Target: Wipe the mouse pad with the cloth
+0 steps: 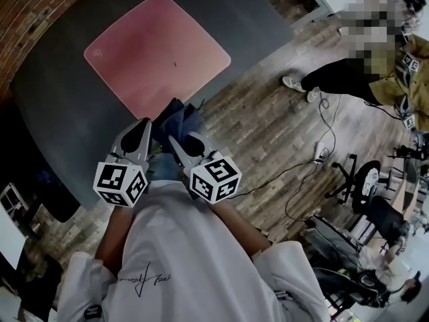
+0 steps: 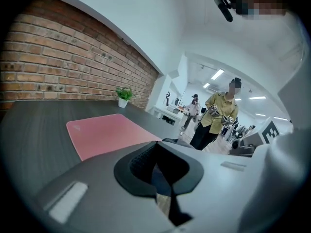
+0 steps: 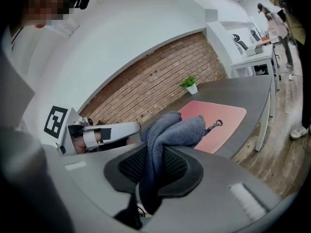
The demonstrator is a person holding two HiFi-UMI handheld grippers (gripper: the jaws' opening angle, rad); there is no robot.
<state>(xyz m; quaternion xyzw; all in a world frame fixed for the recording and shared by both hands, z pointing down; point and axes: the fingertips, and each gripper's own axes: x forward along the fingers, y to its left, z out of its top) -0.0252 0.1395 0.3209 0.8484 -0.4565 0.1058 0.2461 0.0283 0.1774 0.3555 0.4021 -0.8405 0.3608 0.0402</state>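
A pink mouse pad (image 1: 157,49) lies flat on the dark grey table (image 1: 60,106); it also shows in the left gripper view (image 2: 104,132) and the right gripper view (image 3: 221,115). My right gripper (image 1: 175,141) hovers at the table's near edge, shut on a dark blue cloth (image 1: 179,116). The cloth (image 3: 170,127) bunches up out of the right gripper (image 3: 155,171). My left gripper (image 1: 144,127) hangs beside it, jaws together, its tips close to the cloth. In its own view the left gripper (image 2: 158,169) shows only a thin dark slit. Both are short of the pad.
A small potted plant (image 2: 123,97) stands at the table's far end by the brick wall. A person in a yellow jacket (image 1: 375,66) stands on the wooden floor to the right. Cables (image 1: 322,153) and office chairs (image 1: 365,180) lie beyond.
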